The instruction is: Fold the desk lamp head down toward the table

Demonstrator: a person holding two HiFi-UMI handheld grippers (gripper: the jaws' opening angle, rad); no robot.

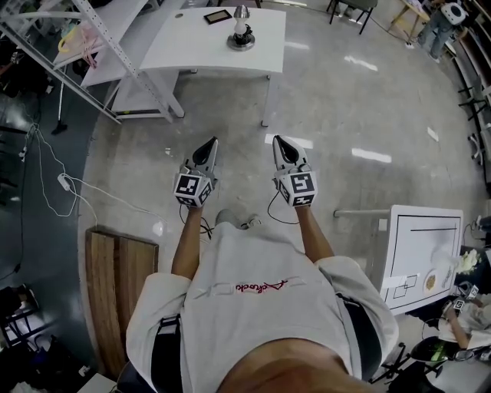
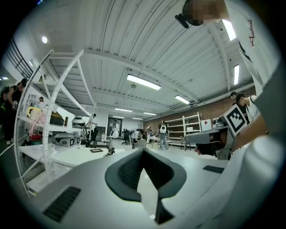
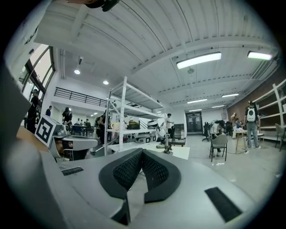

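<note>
The desk lamp [image 1: 241,34] stands upright on its round base on a white table [image 1: 192,46], far ahead of me across the floor. Both grippers are held level in front of my body, well short of the table. My left gripper [image 1: 215,142] is shut with nothing between its jaws, and so is my right gripper [image 1: 276,140]. In the left gripper view the lamp [image 2: 110,146] shows small beyond the closed left gripper [image 2: 143,153]. In the right gripper view the lamp [image 3: 167,145] stands past the closed right gripper [image 3: 142,153].
A black tablet-like slab [image 1: 217,16] lies on the table behind the lamp. A metal shelving rack [image 1: 100,38] stands left of the table. A wooden bench [image 1: 119,284] is at my left, a white cabinet [image 1: 422,253] at my right, a cable [image 1: 65,184] on the floor. A chair [image 3: 219,144] and several people stand far off.
</note>
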